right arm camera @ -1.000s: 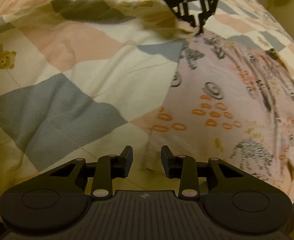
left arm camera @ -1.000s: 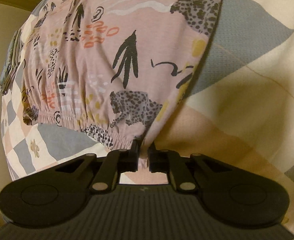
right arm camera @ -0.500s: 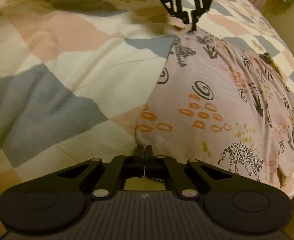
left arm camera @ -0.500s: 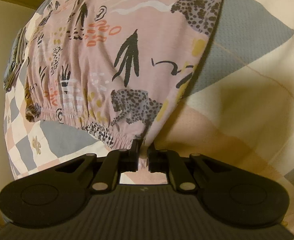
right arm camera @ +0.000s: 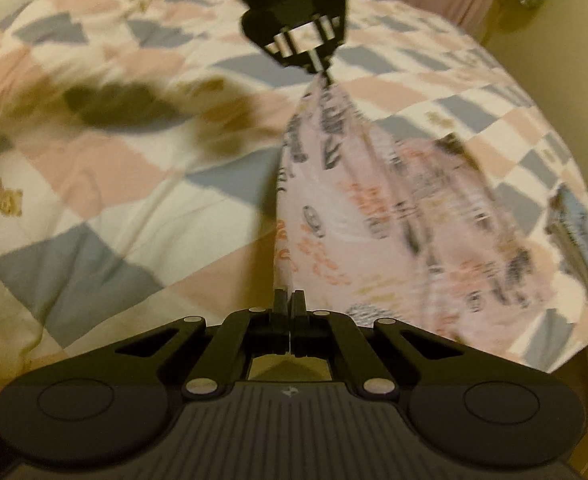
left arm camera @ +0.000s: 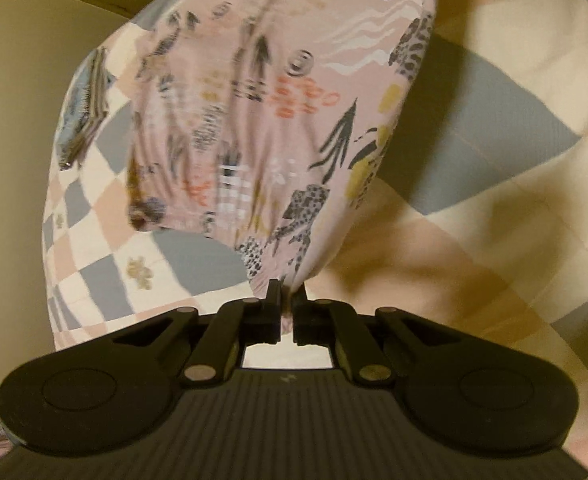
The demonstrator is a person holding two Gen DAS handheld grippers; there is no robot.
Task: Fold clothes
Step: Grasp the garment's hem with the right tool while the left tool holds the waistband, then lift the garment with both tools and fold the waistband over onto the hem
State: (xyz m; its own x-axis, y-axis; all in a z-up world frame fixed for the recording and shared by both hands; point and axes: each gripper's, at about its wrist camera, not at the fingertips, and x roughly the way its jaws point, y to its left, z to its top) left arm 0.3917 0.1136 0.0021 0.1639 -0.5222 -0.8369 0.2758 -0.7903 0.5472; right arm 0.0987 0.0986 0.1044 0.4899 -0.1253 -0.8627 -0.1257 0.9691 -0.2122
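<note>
We have the pink printed garment pinched at two corners: our left gripper is clamped on a bunched corner by the gathered hem, and our right gripper is closed on the corner nearest it, so the cloth hangs stretched between them above the checked quilt, toward the bed's right edge. It looks thin, light and limp (it sags and blurs as it swings), so we judge it will drape rather than hold a crease, and corners or the elastic hem are the sound places to grip. A striped folded item lies near the quilt's right edge, close enough to crowd where the garment comes down.
</note>
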